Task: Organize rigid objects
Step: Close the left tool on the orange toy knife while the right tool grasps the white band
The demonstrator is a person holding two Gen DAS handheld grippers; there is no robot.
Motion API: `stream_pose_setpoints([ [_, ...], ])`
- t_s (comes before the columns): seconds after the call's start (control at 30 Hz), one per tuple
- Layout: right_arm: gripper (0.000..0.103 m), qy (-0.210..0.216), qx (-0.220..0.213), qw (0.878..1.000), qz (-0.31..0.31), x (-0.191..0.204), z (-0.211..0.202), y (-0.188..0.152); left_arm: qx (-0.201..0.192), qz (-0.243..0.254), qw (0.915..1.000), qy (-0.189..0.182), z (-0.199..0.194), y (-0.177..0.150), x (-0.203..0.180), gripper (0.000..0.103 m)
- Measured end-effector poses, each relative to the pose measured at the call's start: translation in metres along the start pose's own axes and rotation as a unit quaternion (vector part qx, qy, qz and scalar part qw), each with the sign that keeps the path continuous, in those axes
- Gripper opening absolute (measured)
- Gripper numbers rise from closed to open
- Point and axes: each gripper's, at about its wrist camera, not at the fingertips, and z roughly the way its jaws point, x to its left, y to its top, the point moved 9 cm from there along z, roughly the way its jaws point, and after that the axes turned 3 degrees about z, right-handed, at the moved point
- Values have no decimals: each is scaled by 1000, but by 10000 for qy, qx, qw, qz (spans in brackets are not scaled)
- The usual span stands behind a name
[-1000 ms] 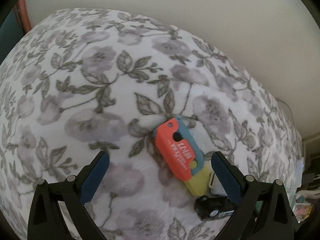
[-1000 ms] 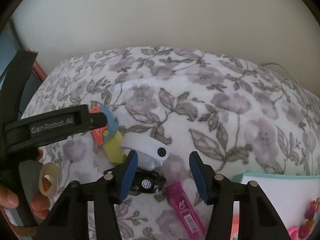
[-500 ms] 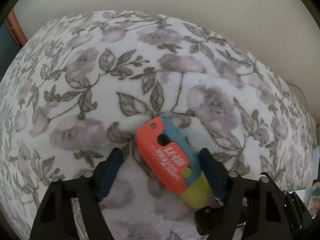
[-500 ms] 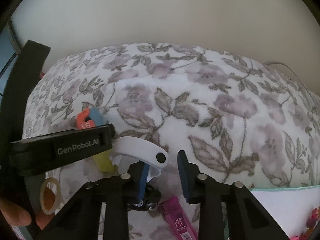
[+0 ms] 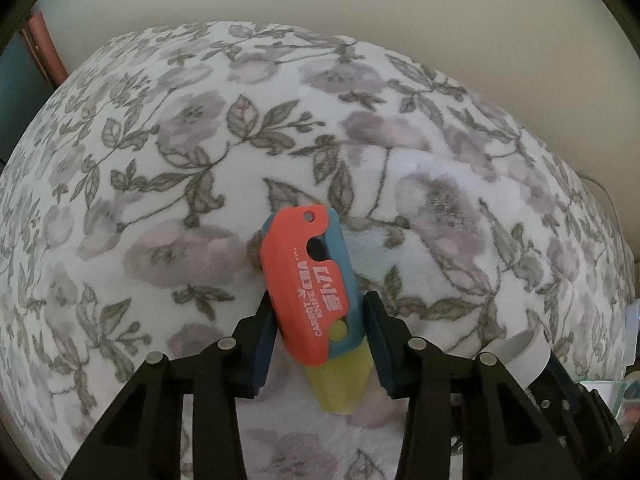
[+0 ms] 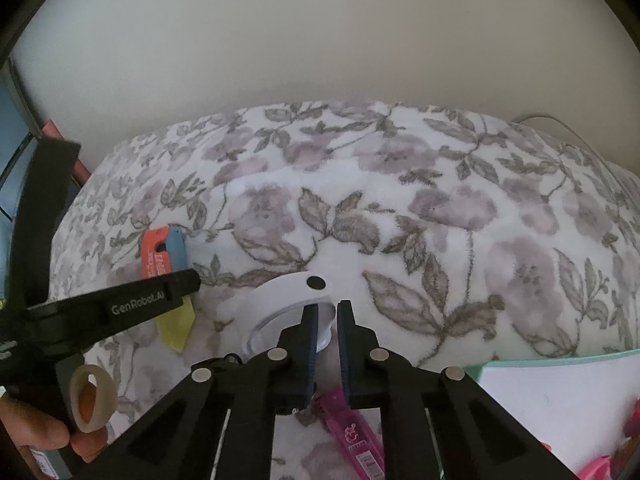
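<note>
Left gripper fingers pinching the lower body of the carrot knife, blue pads pressed against both its sides at lower centre of the left wrist frame. Orange shell printed "CARROT KNIFE", blue strip along its right edge, yellow-green tip pointing down between the fingers toward the camera, keyhole end pointing up the frame. Lying on, or barely above, the floral blanket; cannot tell which. Seen also at left of the right wrist frame, partly behind the black "GenRobot.AI" finger.

Right gripper fingers drawn close together at lower centre of the right wrist frame, a narrow slit between the pads. Rim of the white ring-shaped holder passing in front of the left pad; whether actually clamped, cannot tell. Black dot on the holder's upper band, holder resting on the blanket just above the fingertips. Visible too at the right edge of the left wrist frame.

Below the right fingers, a pink lead case flat on the blanket. At lower right, a white box with a mint rim. At lower left, a hand gripping the left tool, beside a beige tape roll. Plain cream wall across the top.
</note>
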Motion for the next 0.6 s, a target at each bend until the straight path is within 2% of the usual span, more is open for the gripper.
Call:
stream_pose_setpoints([
  [0.2, 8, 23, -244, 9996, 125, -5, -28, 1, -31, -81, 9999, 56, -11, -9, 14, 43],
  [0.33, 6, 91, -377, 9989, 246, -7, -50, -1, -93, -101, 9999, 44, -32, -22, 15, 41],
  [0.37, 6, 96, -414, 9987, 264, -8, -55, -2, -107, -96, 9999, 48, -34, -23, 13, 37],
  [0.4, 6, 101, -447, 9986, 276, -9, -61, -3, -122, -103, 9999, 42, -40, -26, 12, 27],
  [0.43, 6, 114, -493, 9983, 292, -10, -68, -4, -146, -112, 9998, 51, -44, -28, 11, 23],
  [0.6, 5, 136, -560, 9973, 454, -20, -91, -15, -164, -97, 9998, 9, -59, -40, 6, 21],
])
